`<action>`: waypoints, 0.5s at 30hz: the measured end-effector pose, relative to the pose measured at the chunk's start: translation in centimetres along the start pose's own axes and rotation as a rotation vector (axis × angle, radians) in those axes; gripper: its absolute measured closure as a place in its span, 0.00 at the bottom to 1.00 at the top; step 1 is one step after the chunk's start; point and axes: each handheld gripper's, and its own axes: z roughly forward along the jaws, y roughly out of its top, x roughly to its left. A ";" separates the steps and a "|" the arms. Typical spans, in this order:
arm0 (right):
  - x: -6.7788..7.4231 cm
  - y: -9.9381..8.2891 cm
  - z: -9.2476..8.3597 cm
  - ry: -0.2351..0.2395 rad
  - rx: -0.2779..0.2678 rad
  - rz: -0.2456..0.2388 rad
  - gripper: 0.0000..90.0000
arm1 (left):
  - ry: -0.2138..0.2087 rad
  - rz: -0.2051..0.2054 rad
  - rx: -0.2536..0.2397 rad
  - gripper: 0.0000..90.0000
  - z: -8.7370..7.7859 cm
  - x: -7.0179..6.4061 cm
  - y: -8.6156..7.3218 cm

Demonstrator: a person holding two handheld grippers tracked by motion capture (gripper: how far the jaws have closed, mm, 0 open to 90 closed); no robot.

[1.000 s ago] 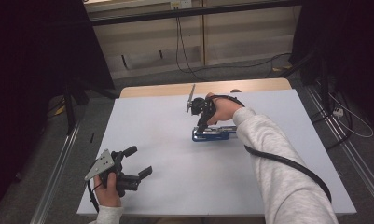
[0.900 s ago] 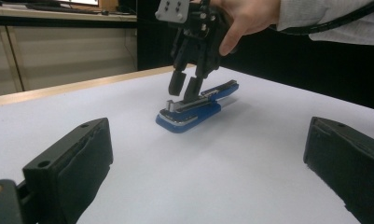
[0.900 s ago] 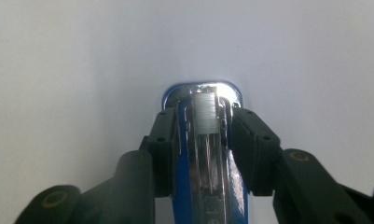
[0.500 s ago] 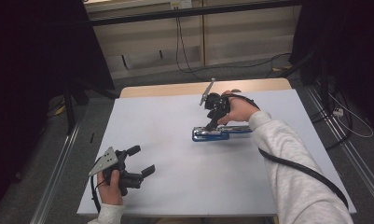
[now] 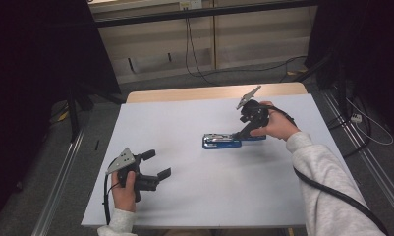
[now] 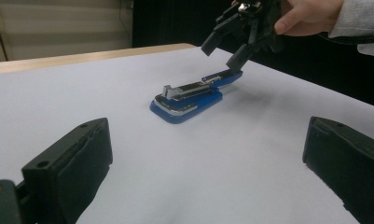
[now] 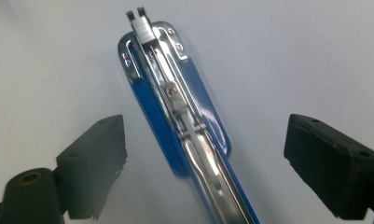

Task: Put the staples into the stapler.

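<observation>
A blue stapler [image 5: 221,141] lies folded open on the white table [image 5: 194,196], its metal magazine [image 7: 175,100] bared along the blue base [image 6: 184,105]. My right gripper [image 5: 243,129] hangs tilted over the stapler's right end. Its jaws have just been opening and now stand wide, with the stapler running between them and neither pad pressing on it. From the left gripper view, the right gripper [image 6: 225,52] has its lower jaw close to the stapler's raised blue tail. My left gripper [image 5: 156,163] is open near the front left, with nothing between its pads [image 6: 82,158].
A bare wooden strip [image 5: 184,93] runs along the table's far edge. Metal rails [image 5: 62,182] flank both sides, and cables [image 5: 199,54] lie on the floor beyond. A cable trails back from the right gripper along the sleeve [image 5: 327,187].
My right gripper has moved to the right along the stapler and its jaws have spread apart. The stapler's blue tail now reaches farther right. My left gripper has edged slightly to the right.
</observation>
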 end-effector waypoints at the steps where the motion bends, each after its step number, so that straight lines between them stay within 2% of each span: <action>1: 0.0 0.0 0.0 0.000 0.000 0.000 0.12 | 0.000 0.000 0.000 0.02 0.0 0.0 0.0; 2: -0.1 -0.9 -0.5 -0.013 -0.034 0.025 0.11 | 0.000 -0.004 0.007 0.02 0.2 0.0 0.1; 3: -0.1 -0.9 -0.5 -0.013 -0.034 0.025 0.11 | -0.002 -0.010 0.004 0.02 0.4 0.0 0.1; 4: 0.0 -1.7 -1.0 -0.025 -0.060 0.049 0.09 | 0.003 -0.014 0.011 0.02 0.9 0.0 0.2; 5: 0.0 -1.7 -1.0 -0.025 -0.060 0.049 0.09 | 0.003 -0.014 0.011 0.01 0.9 0.0 0.2; 6: 0.2 -2.2 -1.2 -0.028 -0.082 0.065 0.10 | 0.003 -0.018 0.021 0.01 1.1 0.0 0.3; 7: 0.2 -3.1 -1.5 -0.043 -0.080 0.086 0.09 | 0.000 -0.019 0.026 0.02 1.6 -0.1 0.4; 8: 0.3 -3.5 -1.6 -0.058 -0.077 0.083 0.10 | 0.000 -0.019 0.026 0.02 1.6 -0.1 0.4; 13: 0.4 -5.1 -1.9 -0.055 -0.097 0.115 0.09 | -0.005 -0.003 0.043 0.02 2.5 -0.1 0.5; 15: 0.5 -5.8 -2.1 -0.065 -0.104 0.119 0.09 | -0.004 -0.015 0.036 0.02 2.8 0.0 0.6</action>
